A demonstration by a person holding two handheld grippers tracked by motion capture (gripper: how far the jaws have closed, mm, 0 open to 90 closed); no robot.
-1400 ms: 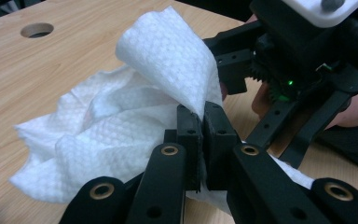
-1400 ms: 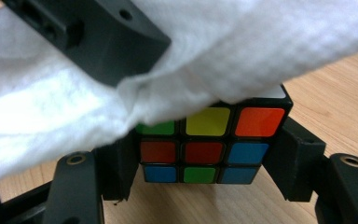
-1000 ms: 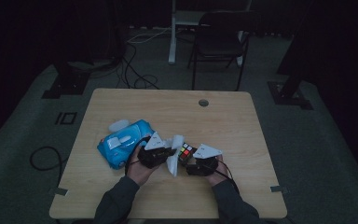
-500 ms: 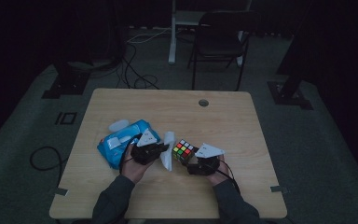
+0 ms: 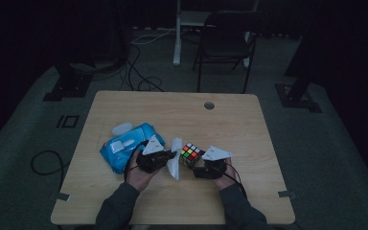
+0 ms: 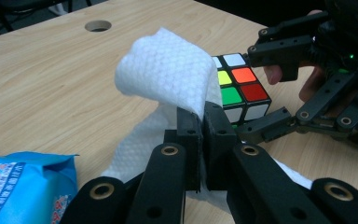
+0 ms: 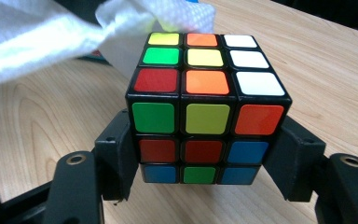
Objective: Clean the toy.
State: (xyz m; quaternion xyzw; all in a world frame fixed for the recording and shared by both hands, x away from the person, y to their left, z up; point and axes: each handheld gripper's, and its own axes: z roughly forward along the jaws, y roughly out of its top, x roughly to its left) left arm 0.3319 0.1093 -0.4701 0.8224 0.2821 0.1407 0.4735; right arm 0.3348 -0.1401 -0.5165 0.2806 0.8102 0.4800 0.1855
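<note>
A scrambled colour cube sits between the jaws of my right gripper, which is shut on its lower sides; the cube is near the table's front middle, with the right gripper just behind it. My left gripper is shut on a white wet wipe that folds over above its jaws. In the high view the left gripper holds the wipe just left of the cube. The wipe hangs beside the cube's far left corner; contact cannot be told.
A blue pack of wet wipes lies on the wooden table left of my left hand. A round cable hole sits near the far edge. A chair and cables stand on the floor beyond the table.
My left gripper has drawn the wipe left, away from the cube, then brought it back towards it. The right gripper and the cube have stayed put.
</note>
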